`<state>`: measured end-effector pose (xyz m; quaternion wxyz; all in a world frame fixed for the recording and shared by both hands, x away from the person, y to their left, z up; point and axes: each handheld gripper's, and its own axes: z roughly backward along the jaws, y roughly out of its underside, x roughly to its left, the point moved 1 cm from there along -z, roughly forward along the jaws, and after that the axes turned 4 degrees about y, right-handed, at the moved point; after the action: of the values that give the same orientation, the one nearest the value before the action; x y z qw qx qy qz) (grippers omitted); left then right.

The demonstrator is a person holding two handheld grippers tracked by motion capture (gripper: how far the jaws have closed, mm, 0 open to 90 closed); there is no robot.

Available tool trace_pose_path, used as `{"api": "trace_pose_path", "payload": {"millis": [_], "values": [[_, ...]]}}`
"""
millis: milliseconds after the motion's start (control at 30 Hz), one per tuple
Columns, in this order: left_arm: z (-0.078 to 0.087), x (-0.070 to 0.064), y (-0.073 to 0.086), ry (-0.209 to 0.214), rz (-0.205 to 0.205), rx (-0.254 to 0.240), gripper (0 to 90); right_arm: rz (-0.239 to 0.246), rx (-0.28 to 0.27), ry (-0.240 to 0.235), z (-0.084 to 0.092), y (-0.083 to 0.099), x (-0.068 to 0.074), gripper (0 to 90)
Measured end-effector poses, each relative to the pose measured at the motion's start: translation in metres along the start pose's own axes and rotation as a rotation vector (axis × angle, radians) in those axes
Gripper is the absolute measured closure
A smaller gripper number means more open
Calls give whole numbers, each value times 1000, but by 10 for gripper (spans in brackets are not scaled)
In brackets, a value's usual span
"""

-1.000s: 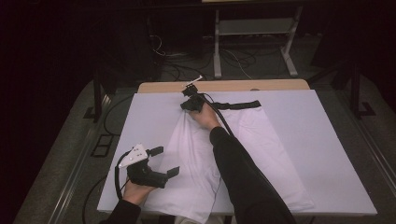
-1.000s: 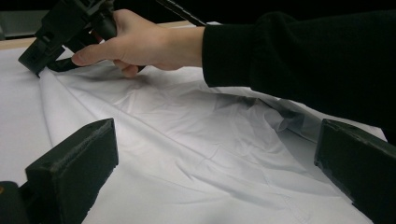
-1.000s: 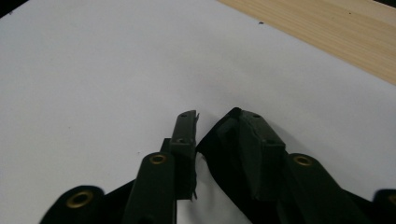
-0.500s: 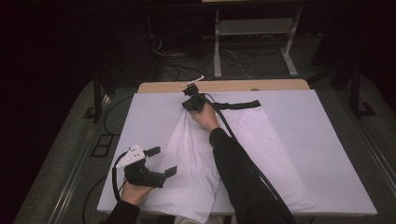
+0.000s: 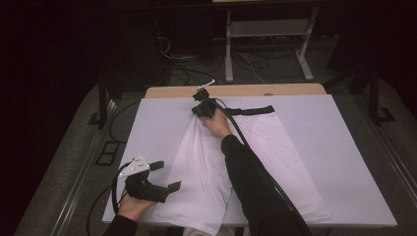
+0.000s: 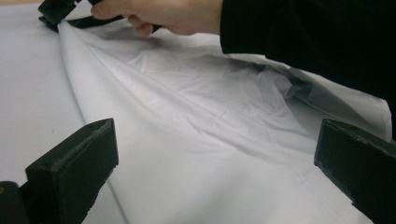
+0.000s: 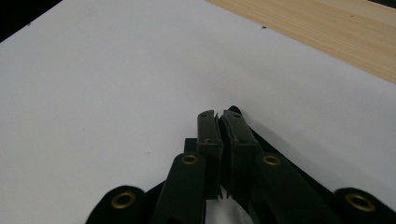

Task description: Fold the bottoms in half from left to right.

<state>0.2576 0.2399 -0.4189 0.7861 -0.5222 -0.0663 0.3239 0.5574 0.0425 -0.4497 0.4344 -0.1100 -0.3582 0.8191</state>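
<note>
- Little has shifted since the earlier frames: the left gripper (image 5: 164,176) has drifted slightly toward 6 o'clock near the table's front-left corner, while the right gripper (image 5: 201,109) stays planted at the far end of the cloth, its jaws having just been closing.
- Seen along its own jaws, the right gripper (image 7: 219,116) is now pressed nearly together, with a sliver of white fabric and a black band pinched between the pads, so it has hold of the garment's top corner.
- White cloth (image 5: 211,162) lies spread down the middle of the white table cover (image 5: 339,147), its black waistband (image 5: 253,110) at 12 o'clock and the hem hanging over the near edge at 6 o'clock.
- That far-end pinch likely anchors the corner so the fabric can be pulled flat or folded.
- Left gripper jaws stand wide apart and hold nothing; the cloth (image 6: 196,140) lies ahead of them, so this hand seems poised to take the near edge.
</note>
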Motion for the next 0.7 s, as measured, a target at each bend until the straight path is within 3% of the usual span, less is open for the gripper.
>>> {"api": "trace_pose_path", "payload": {"millis": [700], "values": [[21,-1,19,11,34,115,0,2,-19,-1,6,-1,-2,851]]}}
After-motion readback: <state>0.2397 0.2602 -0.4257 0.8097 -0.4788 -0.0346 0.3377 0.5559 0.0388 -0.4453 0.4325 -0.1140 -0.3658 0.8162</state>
